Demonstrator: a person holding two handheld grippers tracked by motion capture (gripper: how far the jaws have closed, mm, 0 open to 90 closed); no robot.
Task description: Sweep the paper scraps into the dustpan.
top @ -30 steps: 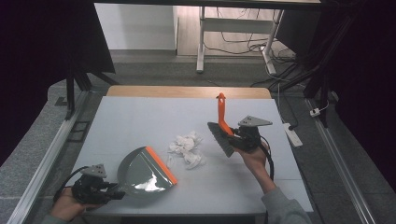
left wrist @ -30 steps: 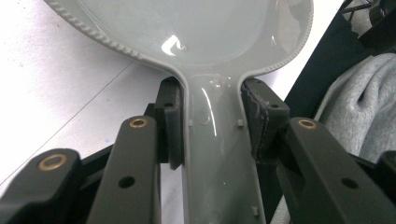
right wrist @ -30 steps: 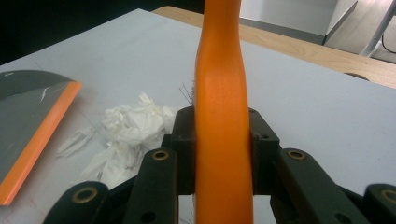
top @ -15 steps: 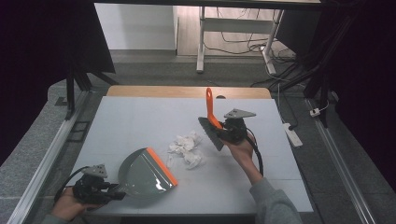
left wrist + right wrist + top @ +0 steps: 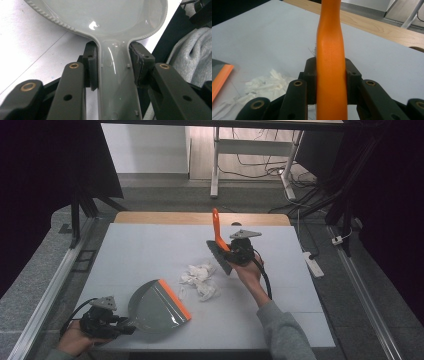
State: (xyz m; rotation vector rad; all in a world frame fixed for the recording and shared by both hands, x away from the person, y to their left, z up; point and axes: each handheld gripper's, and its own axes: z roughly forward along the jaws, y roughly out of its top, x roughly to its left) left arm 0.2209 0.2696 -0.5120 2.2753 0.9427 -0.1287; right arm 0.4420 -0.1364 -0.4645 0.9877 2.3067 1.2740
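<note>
Paper (image 5: 199, 279) lies crumpled between our left gripper (image 5: 102, 322), clamped on the dustpan (image 5: 157, 305), and right gripper (image 5: 235, 254), clamped on the brush (image 5: 219, 245), over a white table (image 5: 145, 250).

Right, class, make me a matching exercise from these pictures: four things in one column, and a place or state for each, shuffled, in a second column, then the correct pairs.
Things:
1. dustpan
2. brush
3. crumpled paper
4. table

Places or states:
A. lying loose between the other two tools
B. orange handle clamped in the right tongs, bristle end down
C. carries everything, pale top
D. grey handle clamped in the left tongs, orange lip facing the paper

Pairs: 1-D, 2-B, 3-A, 4-C
</note>
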